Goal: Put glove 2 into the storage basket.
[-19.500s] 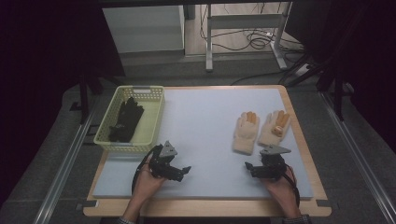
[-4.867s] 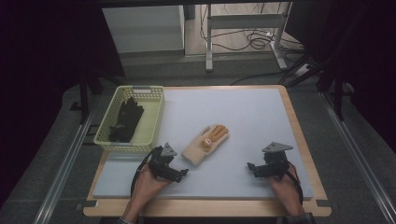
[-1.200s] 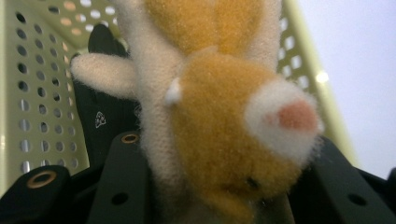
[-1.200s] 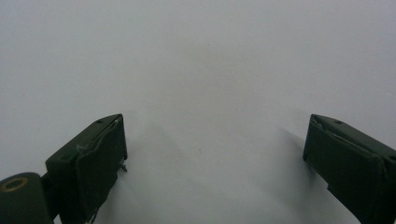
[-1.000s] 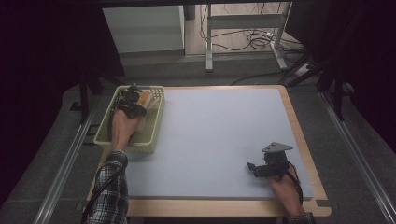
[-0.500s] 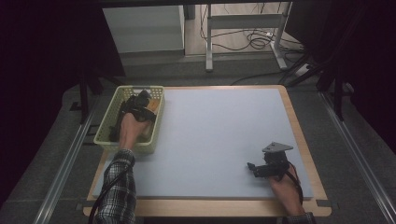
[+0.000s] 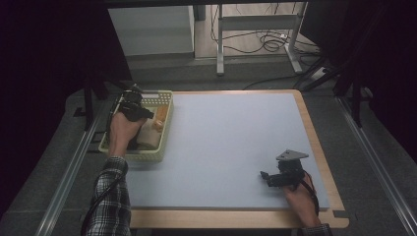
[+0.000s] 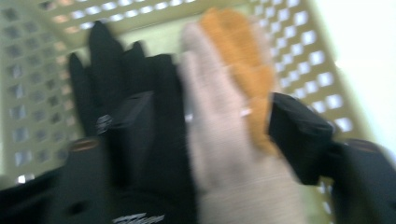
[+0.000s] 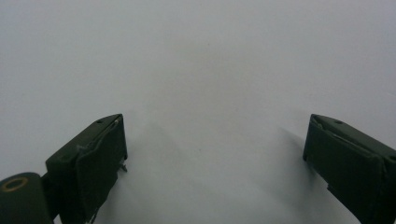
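A yellow-green mesh basket (image 7: 163,143) stands at the table's left edge. In it lie black gloves (image 8: 116,79) and a tan glove with an orange palm (image 8: 224,116), which is seen in the high view as a pale shape (image 7: 147,135). My left gripper (image 7: 142,113) hovers over the basket. In the left gripper view it (image 8: 210,126) is open, its jaws standing wide on either side of the tan glove, which rests on the pile. My right gripper (image 7: 265,178) sits on the mat near the front right, open (image 9: 215,140), with bare mat between its jaws.
The pale blue mat (image 7: 231,142) covers the wooden table (image 7: 324,162). Beyond the far edge are a grey cabinet (image 7: 147,29), desk legs and cables on the floor. Metal rails run along both sides of the table.
The left hand has drawn back a little toward the basket's left side, with the tan glove now lying in the basket. The right gripper has not moved.
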`<state>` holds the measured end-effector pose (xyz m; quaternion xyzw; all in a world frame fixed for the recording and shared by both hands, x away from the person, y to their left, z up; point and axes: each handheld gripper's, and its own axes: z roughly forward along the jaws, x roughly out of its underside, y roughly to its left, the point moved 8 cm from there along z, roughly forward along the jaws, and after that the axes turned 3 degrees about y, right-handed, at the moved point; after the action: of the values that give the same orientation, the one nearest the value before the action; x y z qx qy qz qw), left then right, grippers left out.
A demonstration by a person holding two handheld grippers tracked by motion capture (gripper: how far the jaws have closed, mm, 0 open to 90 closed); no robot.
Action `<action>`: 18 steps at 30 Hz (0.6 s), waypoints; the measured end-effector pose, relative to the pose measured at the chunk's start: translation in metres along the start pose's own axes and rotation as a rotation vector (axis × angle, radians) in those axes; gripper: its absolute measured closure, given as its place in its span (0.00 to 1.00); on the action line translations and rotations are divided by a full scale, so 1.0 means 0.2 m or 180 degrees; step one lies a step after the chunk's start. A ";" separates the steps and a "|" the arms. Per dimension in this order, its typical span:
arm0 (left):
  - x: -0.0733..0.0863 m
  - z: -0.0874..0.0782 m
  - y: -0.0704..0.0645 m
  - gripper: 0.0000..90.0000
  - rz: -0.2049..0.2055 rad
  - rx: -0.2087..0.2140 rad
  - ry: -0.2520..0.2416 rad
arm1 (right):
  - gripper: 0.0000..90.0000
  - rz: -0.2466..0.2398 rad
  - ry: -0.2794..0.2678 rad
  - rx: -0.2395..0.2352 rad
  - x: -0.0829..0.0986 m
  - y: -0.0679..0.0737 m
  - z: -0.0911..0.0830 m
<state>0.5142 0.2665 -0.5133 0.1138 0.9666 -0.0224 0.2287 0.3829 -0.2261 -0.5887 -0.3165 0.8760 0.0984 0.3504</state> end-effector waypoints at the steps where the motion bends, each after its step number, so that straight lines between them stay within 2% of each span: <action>1: 0.01 0.01 0.02 0.48 -0.0009 -0.0051 0.0028 | 0.07 0.0001 0.0000 0.0000 0.00 0.00 0.00; 4: 0.06 0.09 0.06 0.64 -0.0042 -0.0143 0.0148 | 0.07 0.0000 0.0000 0.0000 0.00 0.00 0.00; 6: 0.08 0.14 0.07 0.71 -0.0079 -0.0129 0.0227 | 0.07 0.0000 0.0000 0.0000 0.00 0.00 0.00; 12: 0.09 0.25 0.02 0.80 -0.0051 -0.0054 0.0311 | 0.07 0.0001 0.0000 -0.0001 0.00 0.00 0.00; 15: 0.07 0.27 -0.05 0.83 0.0049 0.0016 0.0306 | 0.07 0.0001 0.0000 -0.0001 0.00 0.00 0.00; 18: 0.06 0.29 -0.09 0.85 0.0139 -0.0035 0.0321 | 0.07 0.0002 0.0000 -0.0002 0.00 0.00 0.00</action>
<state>0.5254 0.2462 -0.5699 0.1347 0.9742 -0.0064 0.1807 0.3829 -0.2261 -0.5888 -0.3164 0.8761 0.0987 0.3502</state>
